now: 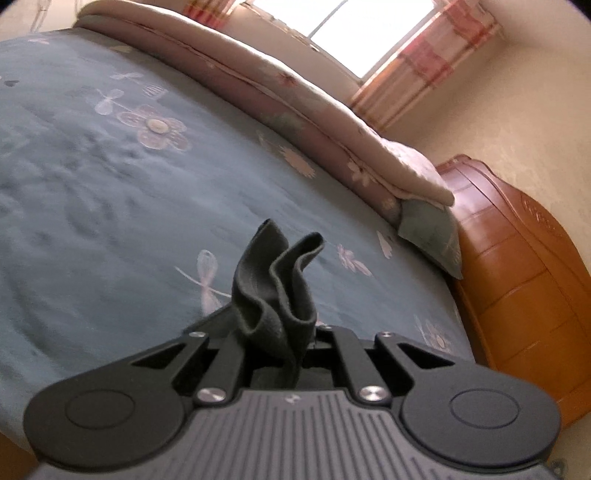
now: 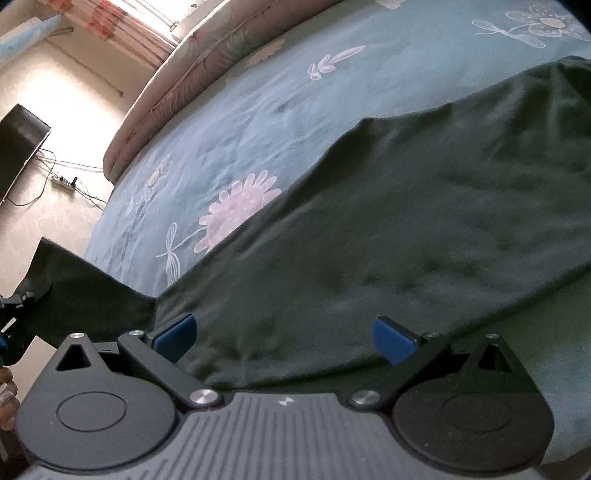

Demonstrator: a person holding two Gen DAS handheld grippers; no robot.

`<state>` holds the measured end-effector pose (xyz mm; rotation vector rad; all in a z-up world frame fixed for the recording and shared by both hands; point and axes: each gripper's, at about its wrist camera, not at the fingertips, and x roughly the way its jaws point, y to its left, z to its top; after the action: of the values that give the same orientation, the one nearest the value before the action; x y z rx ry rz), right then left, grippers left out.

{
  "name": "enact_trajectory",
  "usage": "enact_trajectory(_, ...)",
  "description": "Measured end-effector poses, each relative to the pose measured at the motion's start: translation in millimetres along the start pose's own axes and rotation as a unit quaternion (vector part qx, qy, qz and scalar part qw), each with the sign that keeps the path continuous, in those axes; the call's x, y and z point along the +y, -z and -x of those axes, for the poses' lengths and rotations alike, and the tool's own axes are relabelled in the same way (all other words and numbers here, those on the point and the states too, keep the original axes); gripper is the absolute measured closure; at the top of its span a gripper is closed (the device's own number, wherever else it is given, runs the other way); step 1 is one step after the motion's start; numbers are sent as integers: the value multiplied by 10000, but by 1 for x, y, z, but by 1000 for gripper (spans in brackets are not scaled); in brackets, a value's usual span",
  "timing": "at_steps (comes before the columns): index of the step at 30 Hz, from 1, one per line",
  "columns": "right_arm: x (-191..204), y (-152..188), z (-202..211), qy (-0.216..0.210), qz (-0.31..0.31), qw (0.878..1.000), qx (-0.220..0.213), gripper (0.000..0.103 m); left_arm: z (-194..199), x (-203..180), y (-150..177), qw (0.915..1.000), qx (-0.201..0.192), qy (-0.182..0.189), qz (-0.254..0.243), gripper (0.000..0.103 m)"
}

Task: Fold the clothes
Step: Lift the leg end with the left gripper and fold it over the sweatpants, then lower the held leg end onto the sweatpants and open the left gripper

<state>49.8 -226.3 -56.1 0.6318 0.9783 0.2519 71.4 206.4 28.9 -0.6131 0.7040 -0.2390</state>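
A dark green garment lies spread over the blue-grey floral bedsheet. My right gripper is open just above the garment's near edge, blue pads wide apart with cloth between them but not pinched. My left gripper is shut on a bunched corner of the dark garment, which sticks up in folds above the sheet. In the right wrist view the left gripper shows at the far left, lifting that corner off the bed's edge.
A rolled pinkish quilt runs along the bed's far side, with a pillow and a wooden headboard at the right. A curtained window is behind. A TV, power strip and cables sit on the floor.
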Motion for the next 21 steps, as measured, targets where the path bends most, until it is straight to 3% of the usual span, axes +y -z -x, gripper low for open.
enact_trajectory(10,-6,-1,7,30,-111,9999,-100,0,-36,-42,17,9981,432,124,-422,99)
enact_trajectory(12,-7,-2,9,37,-133,9998,-122,0,-45,-51,22,9971,526,142,-533,93)
enact_trajectory(18,-17,-1,13,84,-291,9994,-168,0,-71,-71,42,9923,828,1,-925,91)
enact_trajectory(21,-22,-1,15,126,-347,9991,-200,0,-84,-80,50,9884,1009,-20,-1136,77)
